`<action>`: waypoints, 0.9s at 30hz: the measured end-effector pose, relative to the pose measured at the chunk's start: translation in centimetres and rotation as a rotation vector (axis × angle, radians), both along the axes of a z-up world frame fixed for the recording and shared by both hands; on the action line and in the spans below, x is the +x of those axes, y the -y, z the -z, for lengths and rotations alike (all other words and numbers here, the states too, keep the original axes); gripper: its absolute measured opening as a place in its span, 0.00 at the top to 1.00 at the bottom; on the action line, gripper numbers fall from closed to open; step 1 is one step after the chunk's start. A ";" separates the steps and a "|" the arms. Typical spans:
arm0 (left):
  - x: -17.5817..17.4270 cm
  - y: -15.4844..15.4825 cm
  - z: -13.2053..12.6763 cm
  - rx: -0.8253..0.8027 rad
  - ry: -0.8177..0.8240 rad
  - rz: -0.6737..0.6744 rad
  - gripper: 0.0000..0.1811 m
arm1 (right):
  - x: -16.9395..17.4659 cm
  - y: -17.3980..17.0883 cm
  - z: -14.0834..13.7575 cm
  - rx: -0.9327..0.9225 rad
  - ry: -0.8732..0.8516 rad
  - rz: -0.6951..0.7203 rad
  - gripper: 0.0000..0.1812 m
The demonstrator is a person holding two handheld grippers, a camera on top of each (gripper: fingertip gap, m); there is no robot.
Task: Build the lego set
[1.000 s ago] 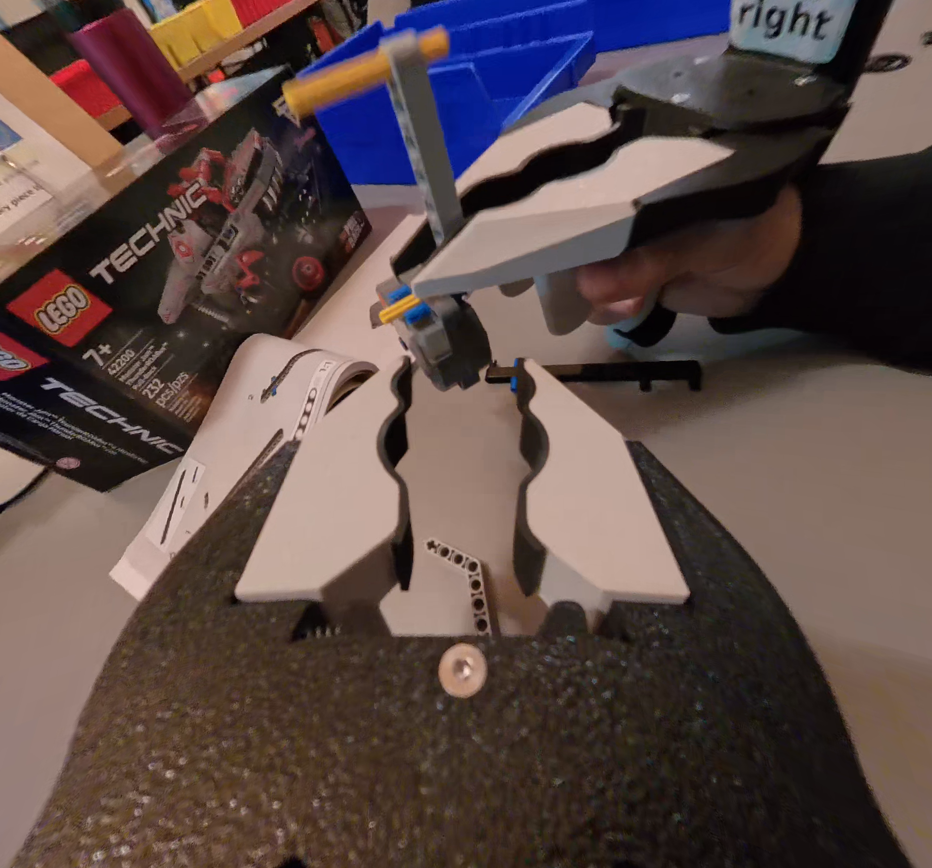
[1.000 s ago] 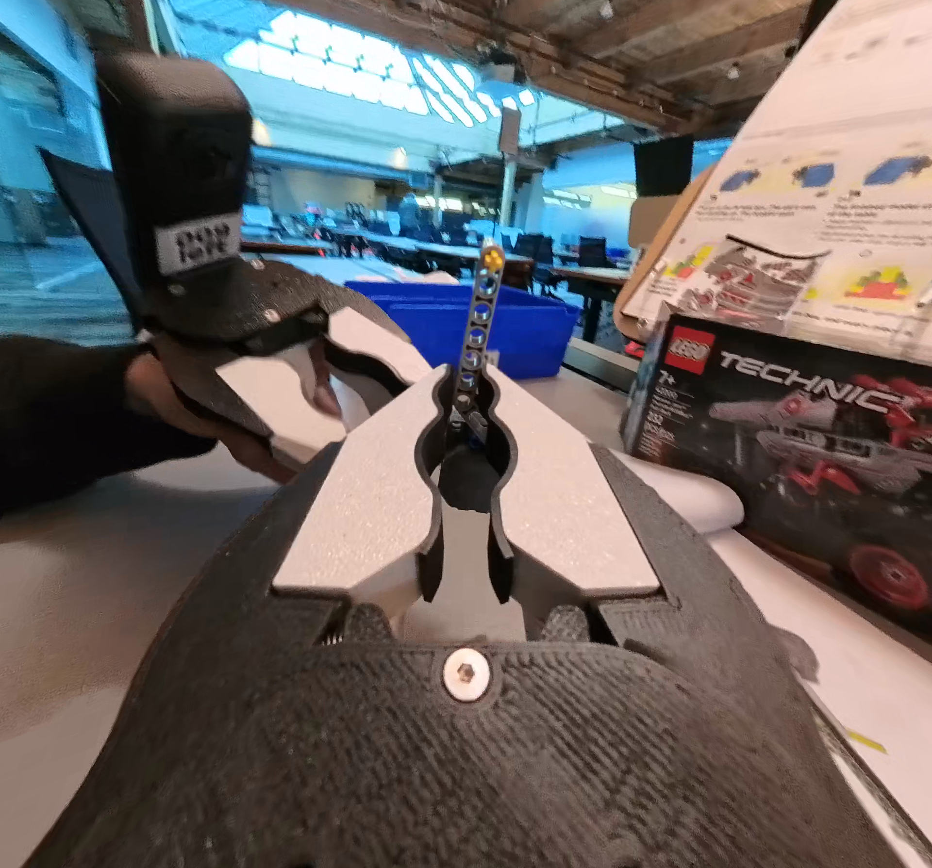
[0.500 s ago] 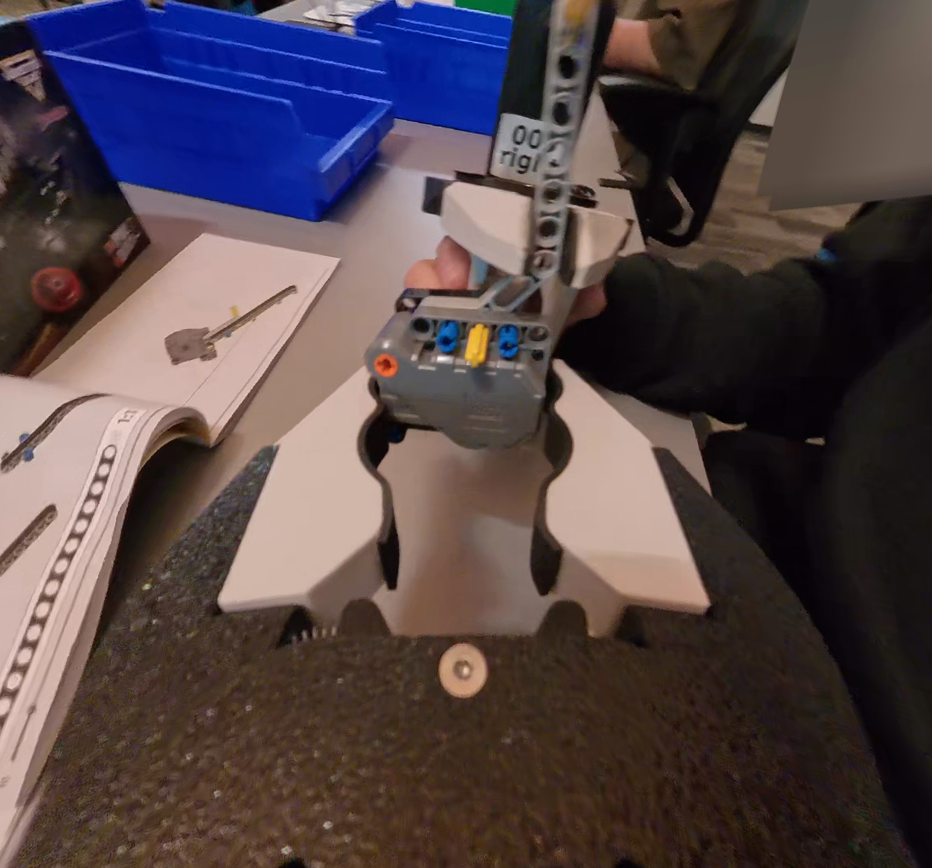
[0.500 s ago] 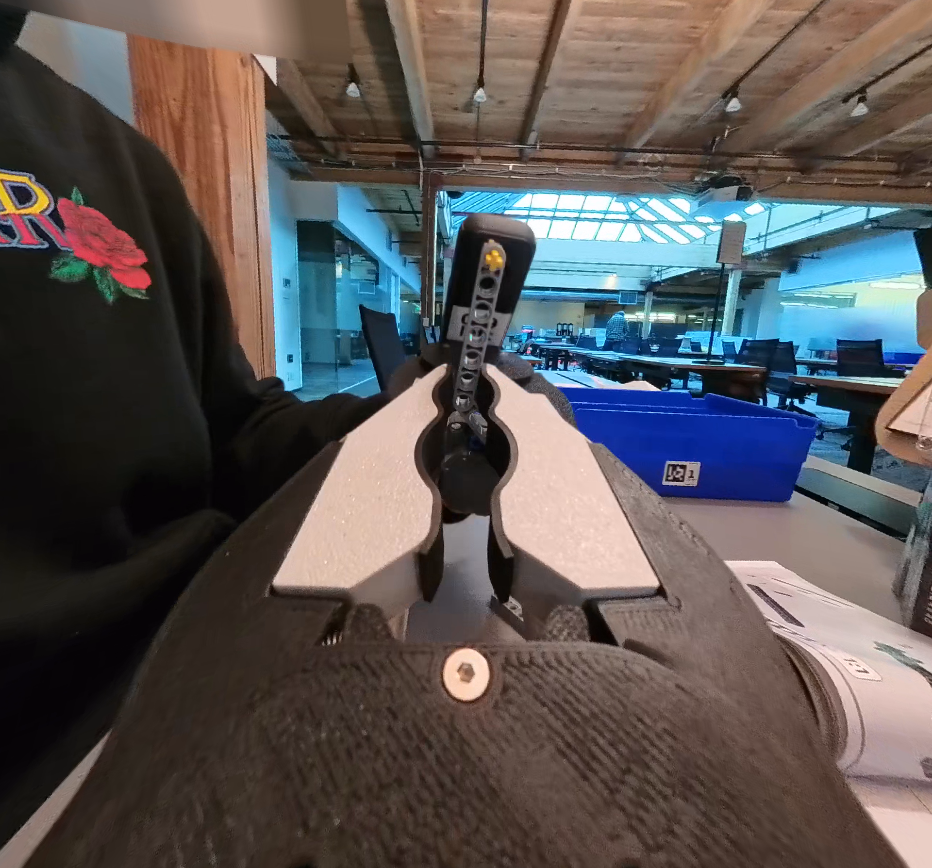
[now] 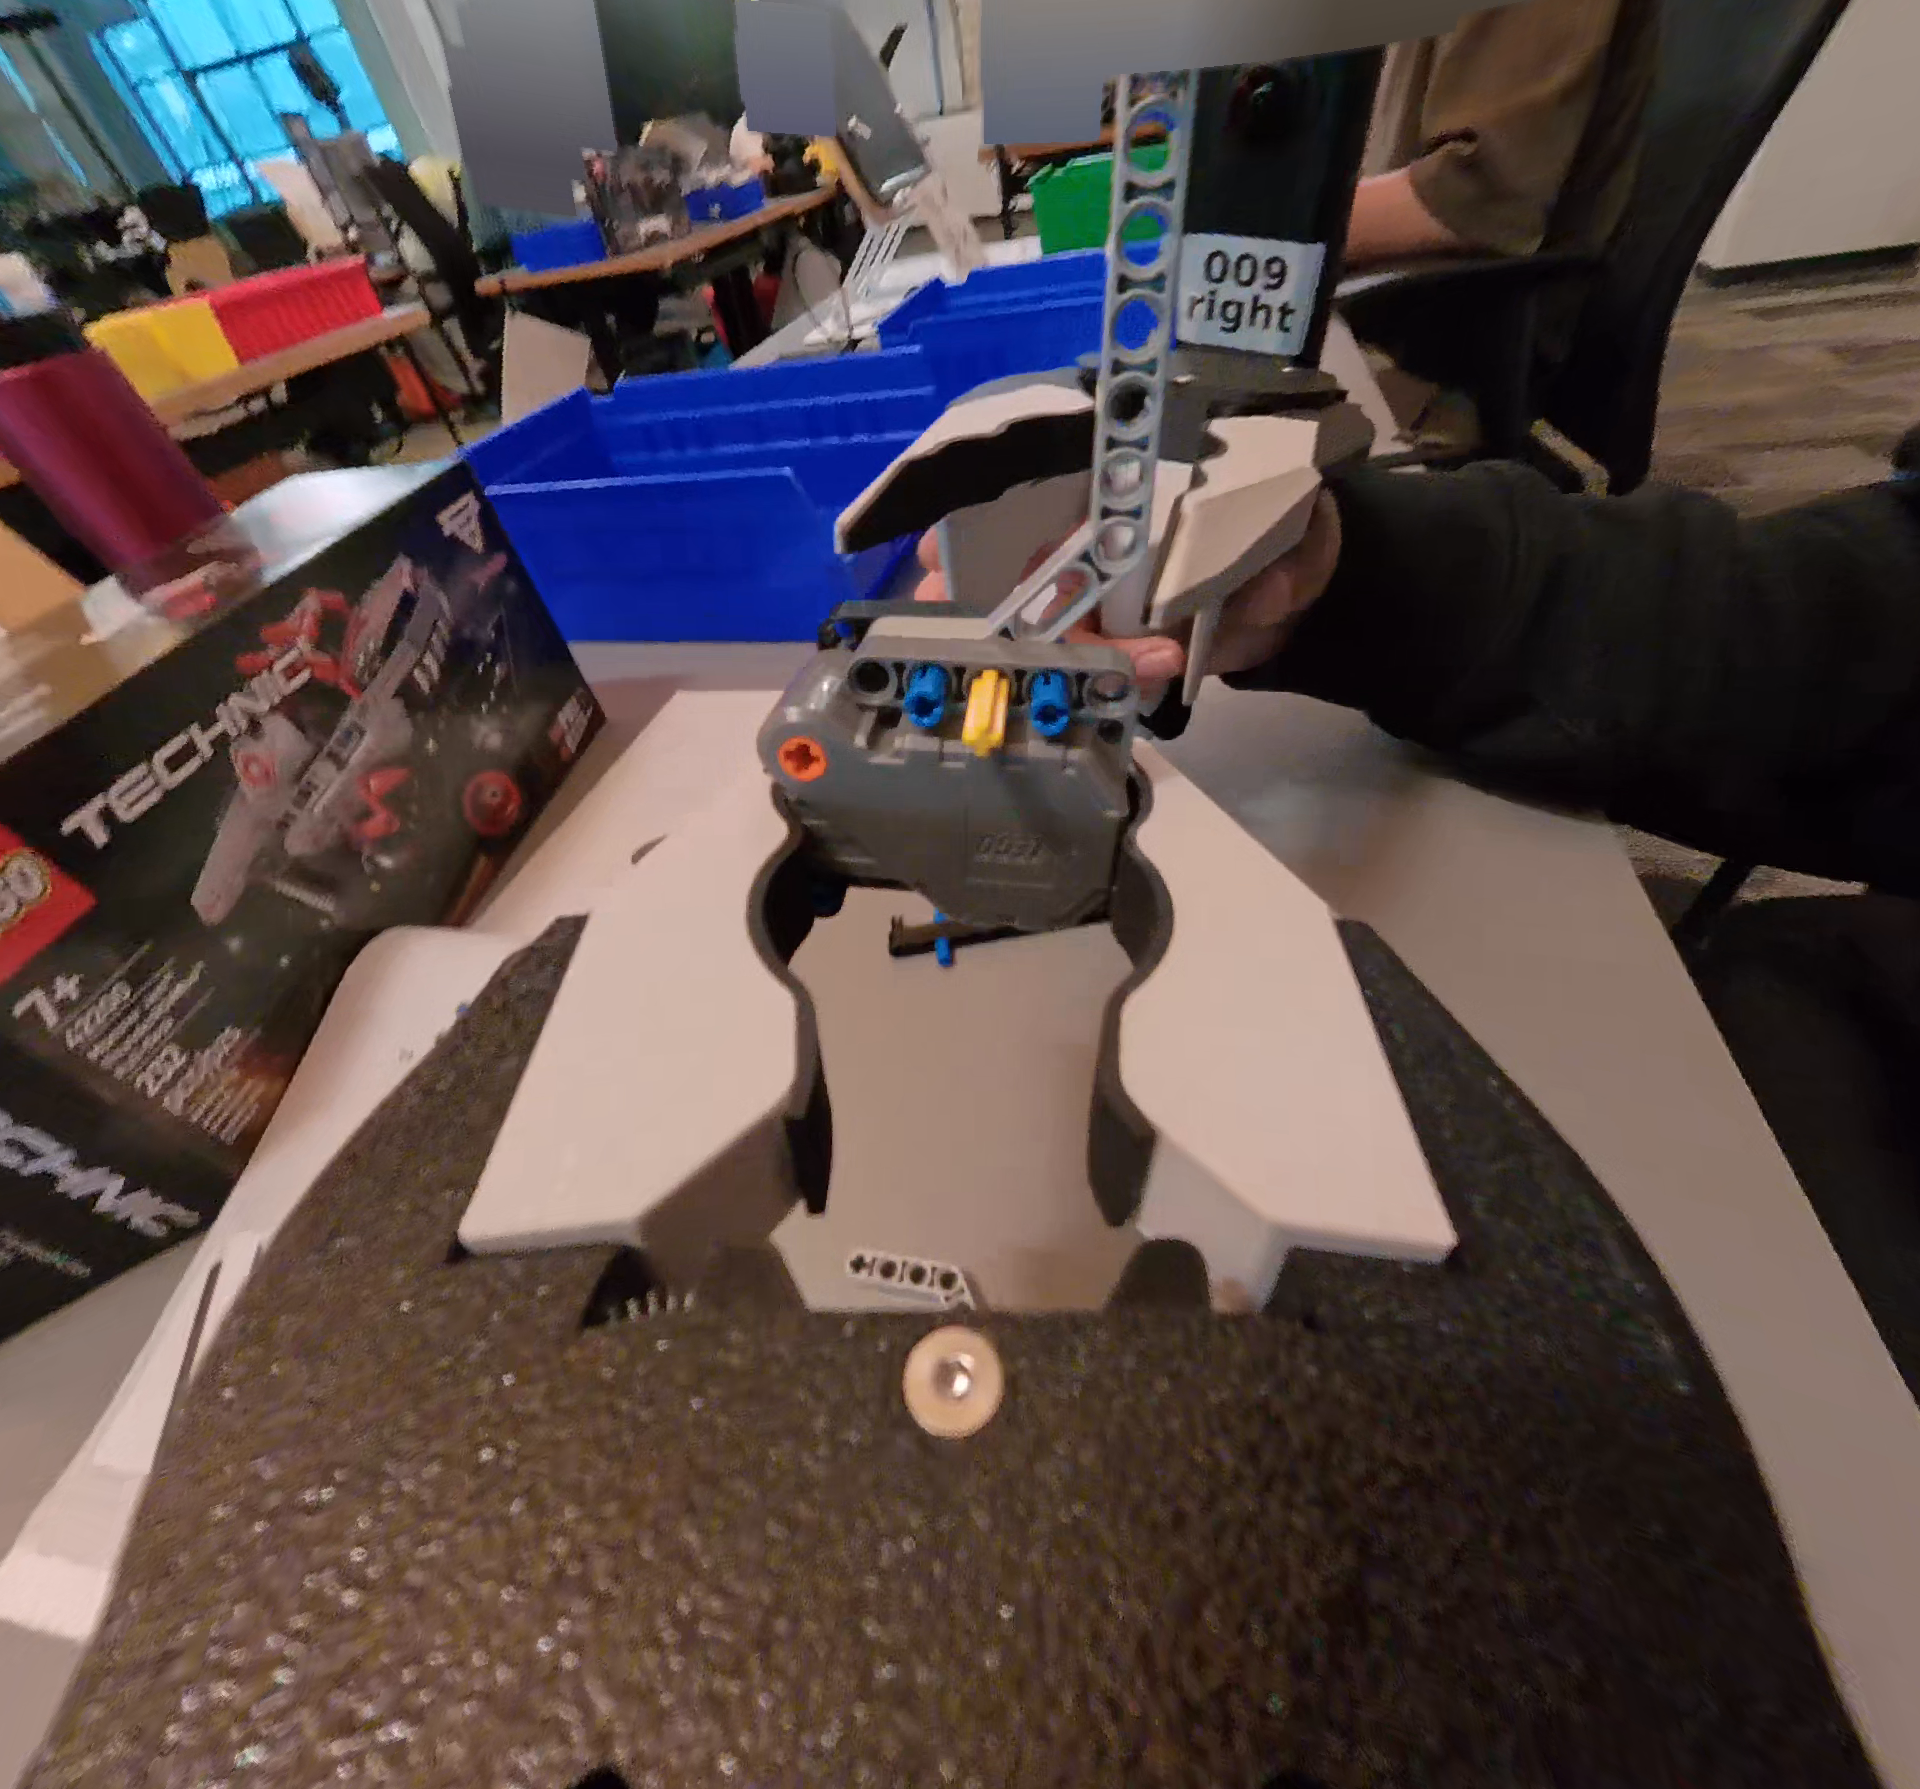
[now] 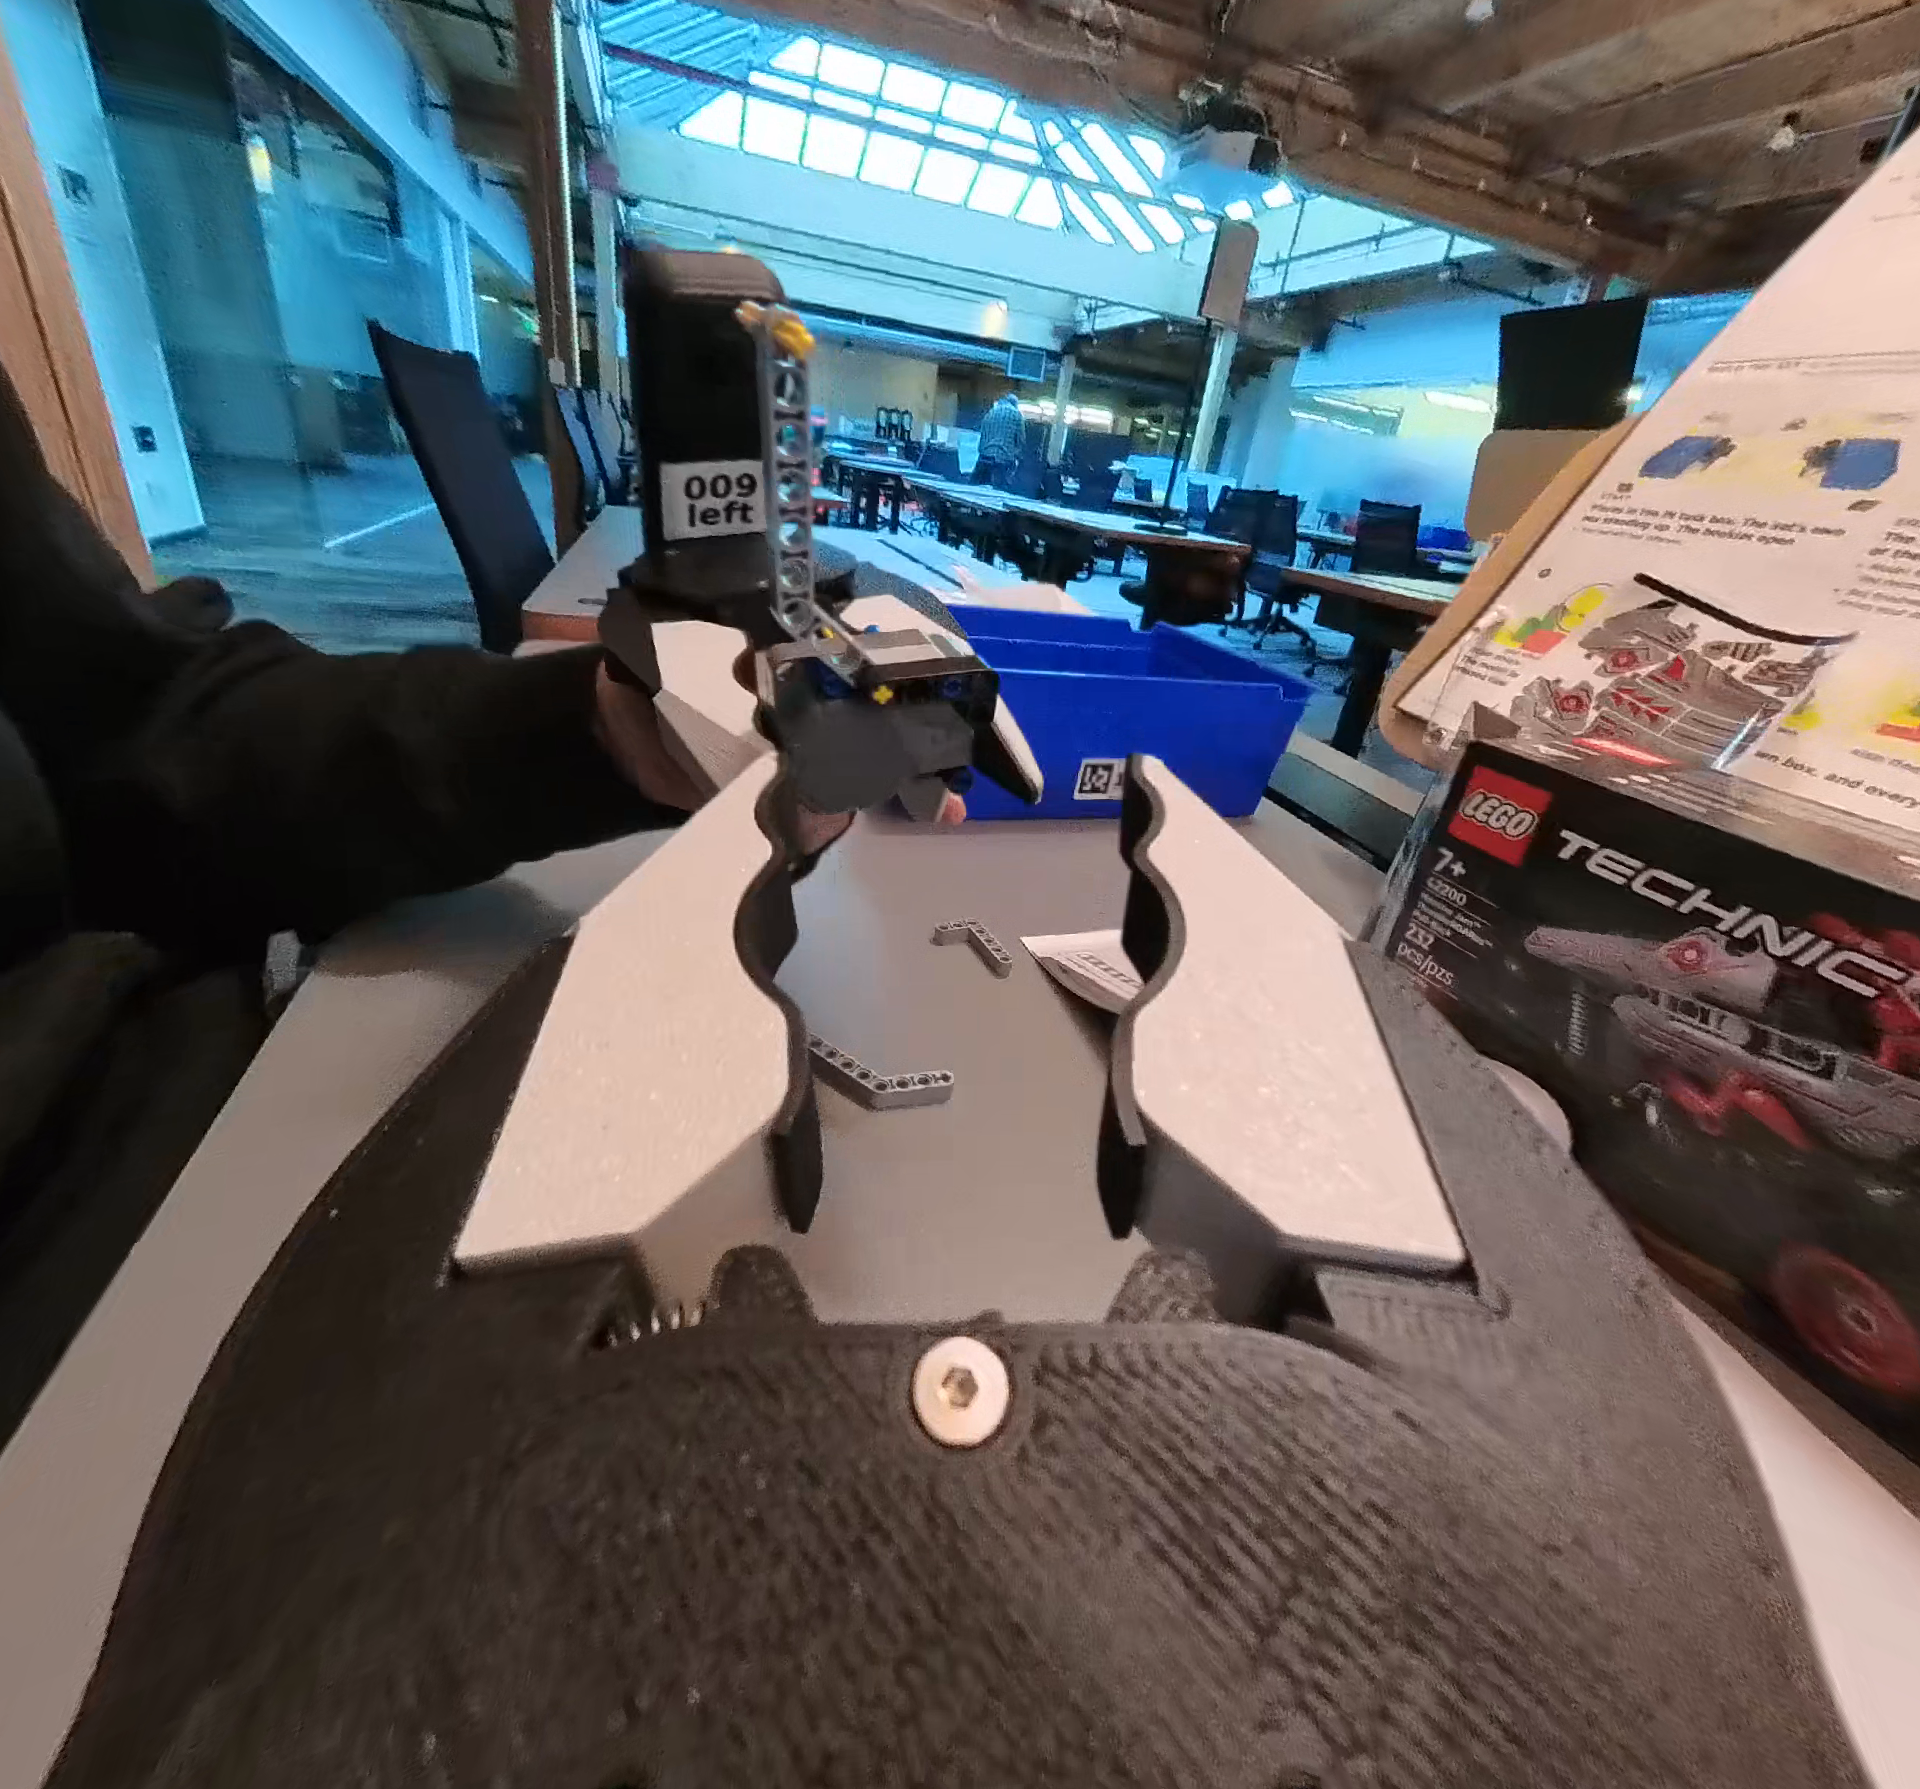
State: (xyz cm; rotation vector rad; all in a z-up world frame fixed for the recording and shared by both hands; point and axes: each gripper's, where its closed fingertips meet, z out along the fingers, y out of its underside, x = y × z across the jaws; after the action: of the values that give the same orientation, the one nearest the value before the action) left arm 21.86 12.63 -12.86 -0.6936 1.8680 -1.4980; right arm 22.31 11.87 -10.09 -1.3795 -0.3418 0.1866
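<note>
My left gripper (image 5: 951, 856) is shut on a dark grey motor block (image 5: 956, 794) with blue and yellow pins, and holds it above the table. A light grey bent beam (image 5: 1132, 368) stands up from the block. My right gripper (image 6: 956, 783) is open and empty, facing the assembly (image 6: 873, 700) from a short way off. In the left wrist view the right gripper (image 5: 1003, 576) sits just behind the beam, its jaws apart. Two loose grey bent beams (image 6: 883, 1074) (image 6: 971, 944) lie on the table under the right gripper.
The set's black box (image 5: 260, 804) and an open booklet (image 5: 665, 804) lie to the left, blue bins (image 5: 707, 513) behind. A black piece with a blue pin (image 5: 935, 934) lies on the table. An instruction sheet (image 6: 1714, 544) stands at the right.
My right gripper has opened, let go of the assembly and drawn back. My left gripper has taken hold of the motor block and now carries it alone.
</note>
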 end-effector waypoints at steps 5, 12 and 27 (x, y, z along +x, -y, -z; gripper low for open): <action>-0.4 1.7 -1.0 -0.036 0.077 0.131 0.70 | -1.6 -0.5 -0.6 -0.054 0.063 -0.007 0.65; -0.7 3.4 -1.7 -0.001 0.151 0.281 0.70 | -2.2 0.8 -1.6 -0.036 0.121 -0.025 0.72; -1.2 3.8 -2.1 -0.046 0.283 0.384 0.70 | -2.9 0.3 -1.3 -0.056 0.317 0.043 0.78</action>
State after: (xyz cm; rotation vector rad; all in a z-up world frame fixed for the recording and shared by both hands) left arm 20.70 8.84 -10.79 -0.1292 1.8167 -1.7758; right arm 19.39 11.55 -8.80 -1.4717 -0.5732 -0.0600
